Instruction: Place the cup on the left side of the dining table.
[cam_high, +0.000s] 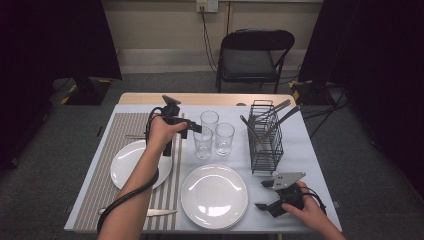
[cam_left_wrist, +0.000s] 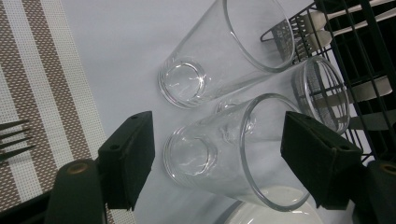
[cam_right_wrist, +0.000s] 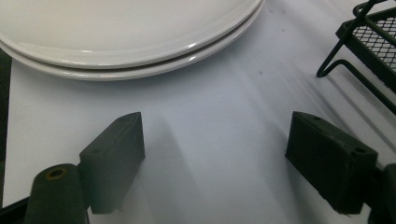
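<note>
Between my left gripper's (cam_left_wrist: 215, 158) jaws stands the nearest glass (cam_left_wrist: 219, 154), one of three clustered on the bare tablecloth (cam_high: 300, 150) just past the striped mat (cam_high: 112, 140). The jaws are spread wide, one pad on each side of the glass wall with a gap showing on both sides, so I judge this as lining up for a grasp rather than a grip. I come in from the side and slightly above, which lets the flat pads meet the tapered wall instead of the thin rim. The other two glasses (cam_left_wrist: 224, 51) stand close behind, nearly touching it, so I have little room to swing.

My right gripper (cam_right_wrist: 215, 163) rests low near the table's front edge, jaws wide apart with nothing but cloth between them, parked just beside the front plate (cam_right_wrist: 130, 42) and the wire rack (cam_right_wrist: 369, 51), out of the left arm's way.

The glass is clear, smooth and conical with a thick base; it will be slippery, and the pads are matte black blocks that should bite well. The plate is glossy white with a raised rim. The rack is thin black wire with a mesh floor, holding cutlery upright. The mat is woven, brown-and-cream striped, with fork (cam_left_wrist: 14, 140) tines lying on it.
</note>
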